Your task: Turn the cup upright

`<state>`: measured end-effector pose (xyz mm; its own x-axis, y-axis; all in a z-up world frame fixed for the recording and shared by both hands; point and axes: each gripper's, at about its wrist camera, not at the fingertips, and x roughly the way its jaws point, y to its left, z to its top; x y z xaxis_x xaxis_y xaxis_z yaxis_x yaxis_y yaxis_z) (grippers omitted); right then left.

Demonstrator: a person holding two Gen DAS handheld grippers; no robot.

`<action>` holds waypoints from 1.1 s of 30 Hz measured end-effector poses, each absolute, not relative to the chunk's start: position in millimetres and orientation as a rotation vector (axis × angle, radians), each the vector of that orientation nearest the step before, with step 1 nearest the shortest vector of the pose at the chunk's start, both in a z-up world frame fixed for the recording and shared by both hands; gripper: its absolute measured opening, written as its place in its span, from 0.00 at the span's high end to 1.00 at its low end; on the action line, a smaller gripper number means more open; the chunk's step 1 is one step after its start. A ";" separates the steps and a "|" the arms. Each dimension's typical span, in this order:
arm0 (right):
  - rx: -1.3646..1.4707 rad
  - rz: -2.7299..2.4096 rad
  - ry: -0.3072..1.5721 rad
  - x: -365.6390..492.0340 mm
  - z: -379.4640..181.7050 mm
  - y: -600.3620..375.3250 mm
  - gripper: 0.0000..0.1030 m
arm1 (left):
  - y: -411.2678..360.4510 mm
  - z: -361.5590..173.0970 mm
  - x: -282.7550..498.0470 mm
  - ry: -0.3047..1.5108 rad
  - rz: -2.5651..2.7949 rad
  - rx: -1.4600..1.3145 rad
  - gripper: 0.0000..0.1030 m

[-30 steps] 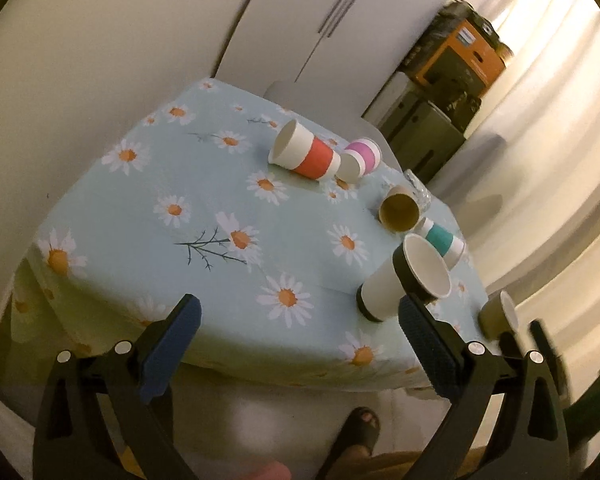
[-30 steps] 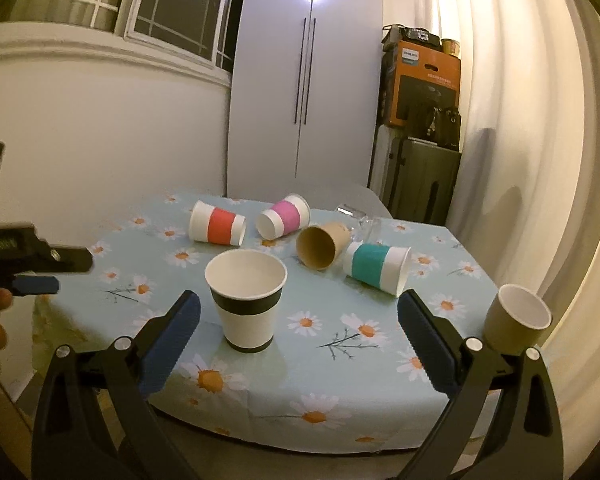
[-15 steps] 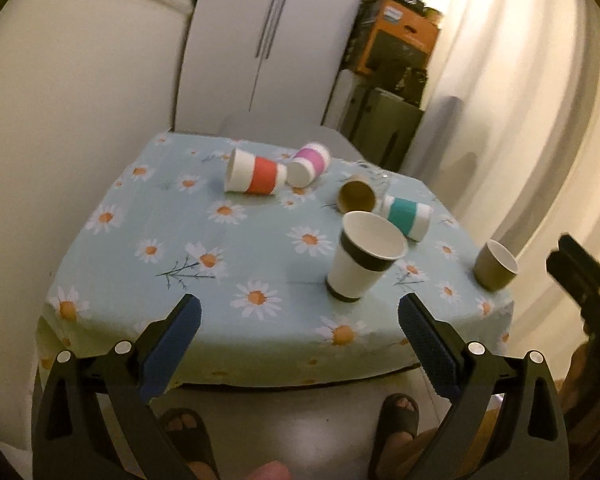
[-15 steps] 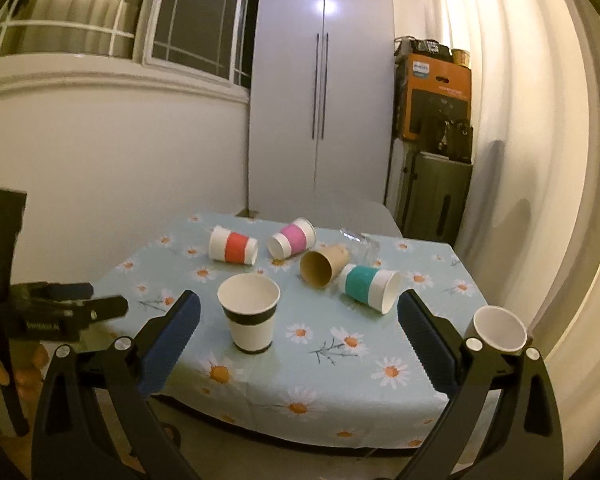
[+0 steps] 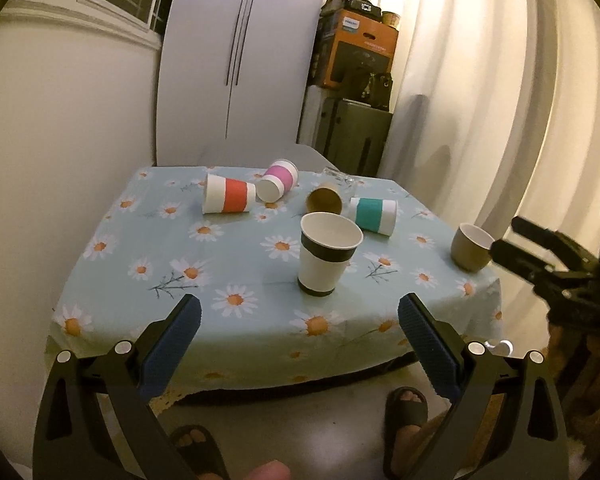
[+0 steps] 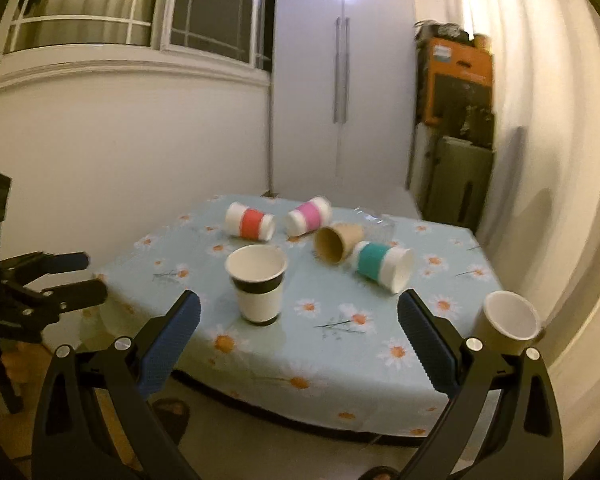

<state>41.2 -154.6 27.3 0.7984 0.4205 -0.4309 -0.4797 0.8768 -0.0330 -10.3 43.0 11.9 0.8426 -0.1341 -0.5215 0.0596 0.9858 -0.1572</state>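
A table with a daisy-print cloth [image 5: 236,272] holds several paper cups. A black-banded cup [image 5: 327,258] [image 6: 258,284] stands upright near the front. A tan cup [image 5: 470,247] [image 6: 510,322] stands upright at the right edge. Red-banded [image 5: 228,199] [image 6: 250,222], pink-banded [image 5: 278,180] [image 6: 309,215], brown [image 5: 325,199] [image 6: 338,239] and teal-banded [image 5: 373,215] [image 6: 382,263] cups lie on their sides. My left gripper [image 5: 299,328] is open and empty, off the table's front edge. My right gripper [image 6: 299,328] is open and empty, also short of the table.
A clear glass [image 5: 340,179] lies behind the brown cup. A white cabinet [image 5: 236,60], stacked boxes [image 5: 358,52] and curtains [image 5: 500,100] stand behind the table. The person's sandalled feet [image 5: 406,404] are below. Each gripper shows at the edge of the other's view [image 5: 548,264] [image 6: 40,292].
Both grippers have pulled back and up from the table, so it looks smaller and farther. The left view has levelled out. No cup has moved.
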 end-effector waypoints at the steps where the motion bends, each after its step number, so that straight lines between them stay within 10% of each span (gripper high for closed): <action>1: -0.139 0.496 0.433 41.2 26.8 -154.4 0.05 | 43.1 12.2 -10.8 0.554 -0.107 -0.140 0.06; 33: -0.116 0.546 0.521 46.1 18.6 -151.9 0.05 | 32.7 15.2 -11.1 0.537 -0.160 -0.124 0.06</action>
<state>46.1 -151.9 18.6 0.7285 0.4659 -0.5022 -0.5233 0.8516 0.0308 -11.1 32.7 15.2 0.8471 -0.1837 -0.4987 0.1192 0.9801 -0.1587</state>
